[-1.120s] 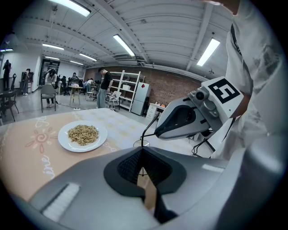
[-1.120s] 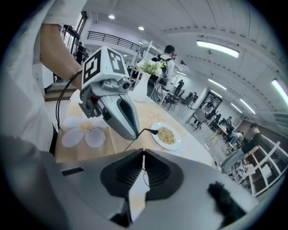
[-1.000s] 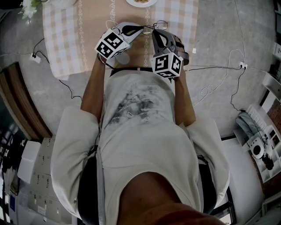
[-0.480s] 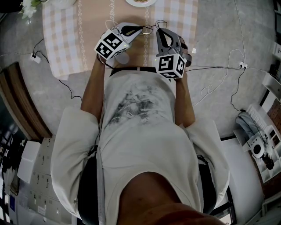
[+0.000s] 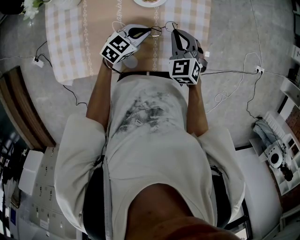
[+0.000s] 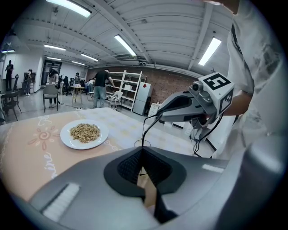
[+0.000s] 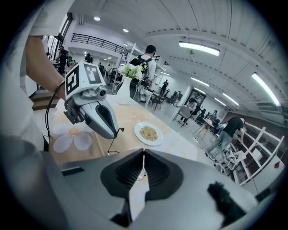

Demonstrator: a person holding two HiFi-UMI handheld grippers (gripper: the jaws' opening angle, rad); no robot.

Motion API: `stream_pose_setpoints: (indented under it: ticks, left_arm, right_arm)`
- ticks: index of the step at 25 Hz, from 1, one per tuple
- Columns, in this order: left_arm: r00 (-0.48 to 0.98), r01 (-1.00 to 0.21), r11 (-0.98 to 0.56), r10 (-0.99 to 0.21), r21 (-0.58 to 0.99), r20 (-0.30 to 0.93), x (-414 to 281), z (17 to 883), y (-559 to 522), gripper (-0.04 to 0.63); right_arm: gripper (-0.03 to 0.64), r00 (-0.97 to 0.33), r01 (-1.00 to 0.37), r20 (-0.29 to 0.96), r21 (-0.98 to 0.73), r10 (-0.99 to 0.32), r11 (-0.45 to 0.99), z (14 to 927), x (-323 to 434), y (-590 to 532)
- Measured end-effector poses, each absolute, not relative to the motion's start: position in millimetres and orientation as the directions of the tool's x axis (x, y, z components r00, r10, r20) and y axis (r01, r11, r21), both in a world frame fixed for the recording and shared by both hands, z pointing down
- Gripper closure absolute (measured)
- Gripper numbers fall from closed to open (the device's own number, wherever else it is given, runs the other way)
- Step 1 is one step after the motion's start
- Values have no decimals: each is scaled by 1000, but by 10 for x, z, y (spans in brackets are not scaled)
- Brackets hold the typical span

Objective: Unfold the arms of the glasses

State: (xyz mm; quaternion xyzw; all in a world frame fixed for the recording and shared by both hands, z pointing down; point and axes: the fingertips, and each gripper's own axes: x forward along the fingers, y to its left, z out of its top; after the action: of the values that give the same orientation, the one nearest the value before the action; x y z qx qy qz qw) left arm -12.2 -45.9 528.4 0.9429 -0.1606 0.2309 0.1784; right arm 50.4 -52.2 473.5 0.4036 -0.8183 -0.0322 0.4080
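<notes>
The desk (image 5: 65, 42) stands in front of the person. The glasses (image 5: 161, 29) are above the desk, between the two tongs. The left tongs (image 5: 151, 31) meet the glasses from the left, the right tongs (image 5: 174, 31) from the right. The plate (image 5: 151, 2) lies on the desk beyond the glasses, at the top edge of the head view. The flowers (image 5: 31, 9) stand at the desk's far left corner. Cables (image 5: 225, 91) lie on the floor (image 5: 234, 47) to the right of the desk.
</notes>
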Motion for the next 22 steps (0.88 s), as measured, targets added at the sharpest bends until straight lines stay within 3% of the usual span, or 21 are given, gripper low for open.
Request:
stream_pose_setpoints:
  ticks: [22]
  left_arm:
    - [834, -414, -872, -249, 261, 491, -174, 5273, -497, 588]
  right_arm:
    - [595, -299, -736, 614, 338, -730, 587, 4649, 740, -551]
